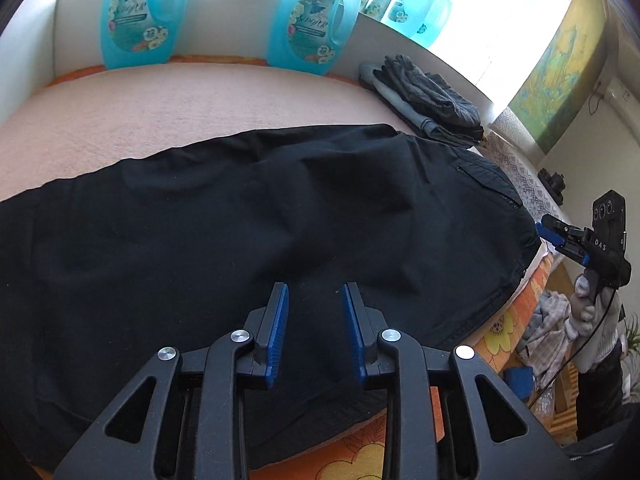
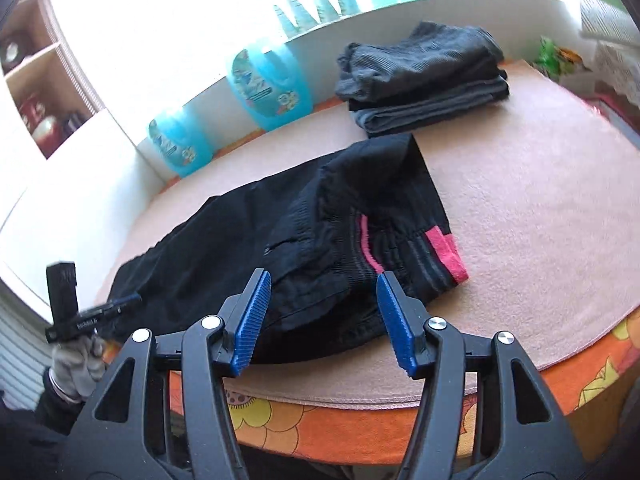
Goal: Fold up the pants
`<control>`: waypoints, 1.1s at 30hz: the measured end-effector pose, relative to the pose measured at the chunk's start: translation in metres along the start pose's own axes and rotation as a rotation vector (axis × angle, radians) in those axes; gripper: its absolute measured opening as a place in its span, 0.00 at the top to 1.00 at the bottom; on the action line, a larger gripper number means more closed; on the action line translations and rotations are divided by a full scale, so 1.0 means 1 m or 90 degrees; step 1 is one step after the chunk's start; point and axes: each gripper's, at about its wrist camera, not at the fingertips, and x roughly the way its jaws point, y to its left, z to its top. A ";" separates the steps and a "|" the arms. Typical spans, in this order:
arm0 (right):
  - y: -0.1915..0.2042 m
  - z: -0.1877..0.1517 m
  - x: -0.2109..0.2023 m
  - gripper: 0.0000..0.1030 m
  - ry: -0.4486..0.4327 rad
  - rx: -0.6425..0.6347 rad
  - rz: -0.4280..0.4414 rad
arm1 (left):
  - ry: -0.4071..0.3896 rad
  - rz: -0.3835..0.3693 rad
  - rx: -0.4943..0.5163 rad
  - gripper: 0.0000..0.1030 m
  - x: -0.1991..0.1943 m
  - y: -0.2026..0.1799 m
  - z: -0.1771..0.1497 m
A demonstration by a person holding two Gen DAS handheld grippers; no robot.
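Note:
Black pants [image 1: 240, 220] lie spread across a pink towel [image 1: 180, 100] on the table. My left gripper [image 1: 315, 288] hovers over the near part of the pants, its jaws a little apart and holding nothing. In the right wrist view the pants [image 2: 224, 240] end in a rumpled waistband with a pink stripe [image 2: 400, 240]. My right gripper [image 2: 323, 276] stands open just before that waistband, gripping nothing. The right gripper [image 1: 546, 230] also shows at the pants' right end, and the left gripper [image 2: 132, 300] at their left end, in a gloved hand.
A stack of folded grey clothes [image 2: 424, 76] sits at the back of the towel [image 2: 520, 200]. Blue detergent bottles [image 1: 140, 16] [image 1: 312, 28] stand along the white back wall. An orange flowered cloth [image 2: 360, 432] covers the table's near edge. Loose laundry [image 1: 548, 332] lies beyond the right edge.

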 end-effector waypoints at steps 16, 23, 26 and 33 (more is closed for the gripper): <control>-0.014 -0.014 0.065 0.44 0.081 0.234 0.127 | 0.004 -0.026 -0.007 0.75 0.006 0.010 -0.002; -0.002 -0.007 0.092 0.46 0.077 0.237 0.112 | -0.001 -0.035 -0.011 0.75 0.004 0.016 -0.004; -0.002 -0.006 0.091 0.56 0.065 0.235 0.113 | -0.003 -0.042 -0.017 0.75 0.004 0.019 -0.005; -0.001 0.000 0.070 0.84 0.009 0.193 0.052 | -0.007 -0.047 -0.019 0.75 0.003 0.020 -0.005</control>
